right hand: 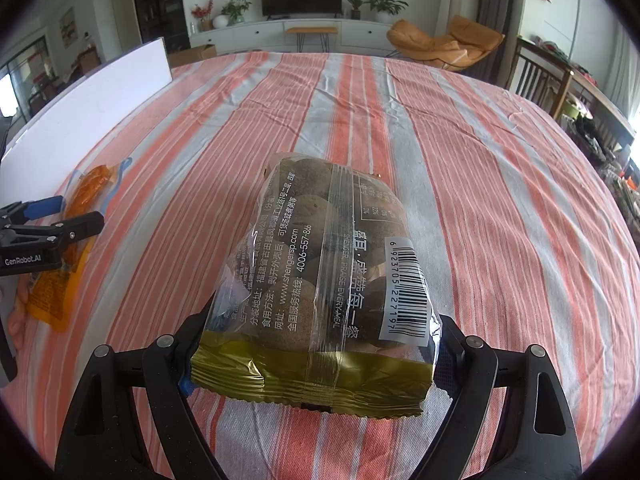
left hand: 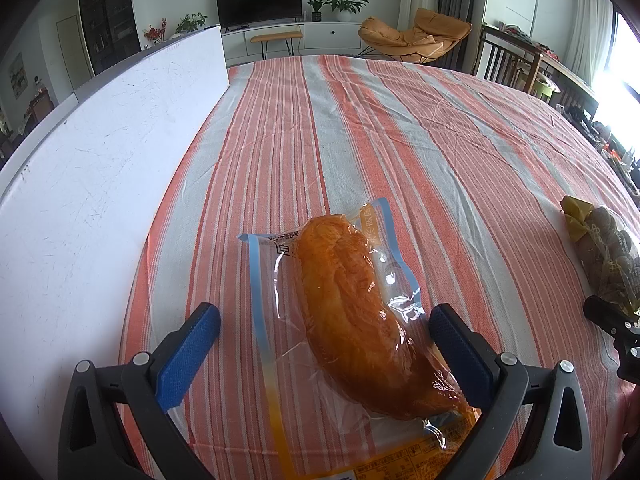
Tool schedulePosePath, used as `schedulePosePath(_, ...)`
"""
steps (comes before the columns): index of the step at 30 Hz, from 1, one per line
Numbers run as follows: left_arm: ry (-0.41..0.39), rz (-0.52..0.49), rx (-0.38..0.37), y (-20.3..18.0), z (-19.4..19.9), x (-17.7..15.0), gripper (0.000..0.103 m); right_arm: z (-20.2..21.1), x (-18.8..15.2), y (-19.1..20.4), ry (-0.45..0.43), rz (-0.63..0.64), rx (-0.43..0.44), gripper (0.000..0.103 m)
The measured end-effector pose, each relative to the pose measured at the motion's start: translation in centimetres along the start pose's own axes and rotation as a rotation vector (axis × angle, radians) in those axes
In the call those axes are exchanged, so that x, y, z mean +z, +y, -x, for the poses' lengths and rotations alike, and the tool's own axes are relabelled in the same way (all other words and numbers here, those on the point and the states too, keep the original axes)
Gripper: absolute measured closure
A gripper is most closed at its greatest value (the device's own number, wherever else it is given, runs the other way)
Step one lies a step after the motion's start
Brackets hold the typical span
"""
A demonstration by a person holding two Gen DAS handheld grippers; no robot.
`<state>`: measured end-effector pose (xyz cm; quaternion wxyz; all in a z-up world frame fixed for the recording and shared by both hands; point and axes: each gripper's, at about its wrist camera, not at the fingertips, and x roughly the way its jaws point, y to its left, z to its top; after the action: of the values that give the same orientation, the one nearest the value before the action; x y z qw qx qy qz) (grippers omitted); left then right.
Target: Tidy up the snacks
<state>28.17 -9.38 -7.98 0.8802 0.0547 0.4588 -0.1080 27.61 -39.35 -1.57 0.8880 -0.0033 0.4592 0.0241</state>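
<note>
A clear pack holding an orange roast meat snack (left hand: 348,300) lies on the striped tablecloth (left hand: 400,140). My left gripper (left hand: 326,332) is open, a blue pad on each side of the pack's near half; the right pad touches the wrapper. In the right wrist view, a clear-and-gold bag of round brown dried fruit (right hand: 320,264) sits between the fingers of my right gripper (right hand: 320,320), which presses on the bag's sides, its pads hidden by the bag. The same bag (left hand: 600,248) shows at the far right of the left wrist view, and the orange pack (right hand: 80,208) at the left of the right wrist view.
A tall white board (left hand: 100,140) stands along the left edge of the table. The tablecloth (right hand: 440,140) stretches ahead of both grippers. Beyond the table are a TV cabinet (right hand: 300,36), an orange lounge chair (right hand: 444,46) and wooden chairs (right hand: 540,80) to the right.
</note>
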Motion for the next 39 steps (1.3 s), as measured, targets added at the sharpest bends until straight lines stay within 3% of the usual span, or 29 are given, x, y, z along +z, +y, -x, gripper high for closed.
schedulePosePath(30, 0.000, -0.001, 0.000, 0.0, 0.0, 0.0, 0.000, 0.0, 0.0, 0.0, -0.001, 0.000, 0.001, 0.015)
schedulePosePath(32, 0.016, -0.008, -0.002, 0.0, -0.1, 0.1, 0.000, 0.0, 0.0, 0.0, -0.001, 0.000, 0.000, 0.015)
schedulePosePath(35, 0.109, -0.032, -0.023, -0.1, 0.0, 0.5, 0.000, 0.0, 0.0, 0.0, -0.001, 0.000, 0.001, 0.015)
schedulePosePath(36, 0.130, -0.039, -0.030, -0.1, 0.1, 0.4, 0.001, 0.0, 0.0, -0.1, 0.000, -0.001, 0.001, 0.015)
schedulePosePath(39, 0.110, -0.051, -0.058, -0.3, 1.3, 0.2, 0.033, 0.0, 0.3, 0.0, 0.030, 0.011, 0.008, 0.015)
